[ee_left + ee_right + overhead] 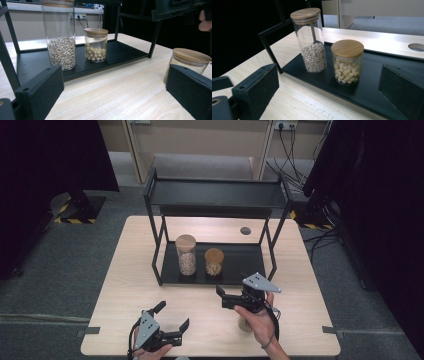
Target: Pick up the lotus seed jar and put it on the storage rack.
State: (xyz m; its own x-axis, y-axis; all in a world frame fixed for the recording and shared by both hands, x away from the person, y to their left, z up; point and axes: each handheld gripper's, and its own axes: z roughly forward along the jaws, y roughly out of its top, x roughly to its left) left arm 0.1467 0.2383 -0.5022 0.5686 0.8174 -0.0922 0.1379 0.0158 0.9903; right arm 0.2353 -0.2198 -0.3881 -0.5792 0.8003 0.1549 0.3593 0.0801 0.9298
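Note:
A black two-tier rack (157,265) stands on the wooden table. On its lower shelf (372,92) a tall glass jar of small grains (186,255) (61,37) (312,42) is upright beside a short jar of pale round seeds (214,262) (95,45) (347,62), both with wooden lids. A third lidded jar (187,60) (244,324) rests on the table under the right hand. My left gripper (172,316) (112,95) is open near the front edge, holding nothing. In front of the rack my right gripper (223,298) (327,92) is open and empty too.
The rack's upper shelf (215,195) is bare. A round cable hole (245,230) (416,46) lies in the table behind the rack. Bare tabletop (130,270) stretches left of the rack. Dark curtains and cables stand beyond the table.

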